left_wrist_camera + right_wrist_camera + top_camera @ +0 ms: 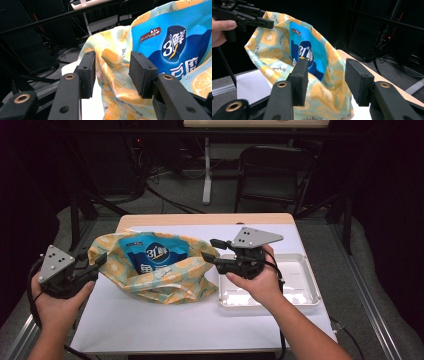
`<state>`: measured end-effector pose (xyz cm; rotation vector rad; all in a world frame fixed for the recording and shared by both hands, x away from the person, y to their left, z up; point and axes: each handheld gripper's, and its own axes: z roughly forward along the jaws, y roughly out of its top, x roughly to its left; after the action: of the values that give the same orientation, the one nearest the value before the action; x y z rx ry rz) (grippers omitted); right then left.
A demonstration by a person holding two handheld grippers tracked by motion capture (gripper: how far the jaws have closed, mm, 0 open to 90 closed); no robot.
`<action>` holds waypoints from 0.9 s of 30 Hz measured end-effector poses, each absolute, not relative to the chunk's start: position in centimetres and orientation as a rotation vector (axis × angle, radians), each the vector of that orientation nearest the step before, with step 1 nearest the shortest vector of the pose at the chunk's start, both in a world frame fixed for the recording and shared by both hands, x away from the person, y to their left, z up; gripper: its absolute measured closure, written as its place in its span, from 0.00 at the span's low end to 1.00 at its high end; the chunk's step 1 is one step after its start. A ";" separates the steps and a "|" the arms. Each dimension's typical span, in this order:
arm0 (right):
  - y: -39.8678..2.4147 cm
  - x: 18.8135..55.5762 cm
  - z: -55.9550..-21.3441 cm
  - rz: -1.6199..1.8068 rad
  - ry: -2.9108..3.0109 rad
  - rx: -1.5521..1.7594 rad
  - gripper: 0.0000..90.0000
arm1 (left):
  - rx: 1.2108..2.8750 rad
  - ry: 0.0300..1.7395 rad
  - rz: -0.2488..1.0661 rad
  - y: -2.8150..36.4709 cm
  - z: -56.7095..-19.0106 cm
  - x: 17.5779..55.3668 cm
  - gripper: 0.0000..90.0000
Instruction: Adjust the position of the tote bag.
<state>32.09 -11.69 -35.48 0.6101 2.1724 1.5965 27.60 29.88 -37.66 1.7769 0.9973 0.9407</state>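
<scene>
Glossy snack packet [155, 254], cloth bag [186, 279]

The left gripper [112, 75] has its jaws spread, with the bag's [112, 57] lemon-print rim between the pads, not pinched. A blue snack packet [172, 45] stands inside the bag.

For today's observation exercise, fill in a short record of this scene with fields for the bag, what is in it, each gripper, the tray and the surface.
bag: patterned yellow bag, mouth open, lying on the table
contents: blue snack packet sticking out of the mouth
left gripper: jaws open, bag rim between the pads, not pressed
right gripper: jaws open, at the bag's other rim
tray: white tray, right of the bag, partly under the right hand
surface: white table with a wooden far edge
</scene>
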 end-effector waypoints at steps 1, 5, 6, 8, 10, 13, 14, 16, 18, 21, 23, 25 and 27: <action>-11.5 32.3 -35.4 1.594 2.179 0.610 0.61 | 1.775 0.995 0.940 29.9 -37.7 27.6 0.63; -10.6 33.2 -35.1 1.552 2.194 0.611 0.62 | 1.775 0.999 0.941 29.9 -37.7 27.7 0.63; -10.5 33.4 -35.1 1.545 2.196 0.612 0.62 | 1.774 1.000 0.943 29.9 -37.7 27.7 0.63; -10.3 33.9 -35.1 1.539 2.198 0.622 0.62 | 1.774 1.001 0.942 30.0 -37.7 27.7 0.63; -10.1 34.4 -35.3 1.524 2.210 0.630 0.62 | 1.774 1.000 0.942 30.0 -37.7 27.8 0.63; -9.8 35.1 -35.7 1.493 2.234 0.639 0.62 | 1.774 1.000 0.941 30.0 -37.7 27.8 0.63; -9.7 35.3 -35.9 1.479 2.242 0.641 0.62 | 1.777 1.001 0.940 30.0 -37.6 27.8 0.63; -9.6 35.6 -36.1 1.477 2.246 0.647 0.64 | 1.775 1.002 0.940 29.9 -37.7 27.9 0.63; -9.5 35.8 -36.2 1.471 2.260 0.648 0.69 | 1.774 1.000 0.940 29.9 -37.7 27.9 0.63; -9.4 36.0 -36.4 1.453 2.280 0.642 0.77 | 1.774 0.999 0.939 29.9 -37.7 28.1 0.63; -9.4 36.3 -36.4 1.447 2.284 0.646 0.83 | 1.776 0.999 0.939 29.9 -37.7 28.2 0.63; -9.5 36.5 -36.5 1.436 2.290 0.656 0.89 | 1.776 0.999 0.938 29.8 -37.7 28.3 0.64; -9.5 36.7 -36.6 1.428 2.287 0.666 0.94 | 1.782 1.001 0.935 29.9 -37.7 28.4 0.66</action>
<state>36.71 -9.54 -36.59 0.6657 2.2872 1.4281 28.44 29.87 -37.72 1.7824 1.0012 0.9351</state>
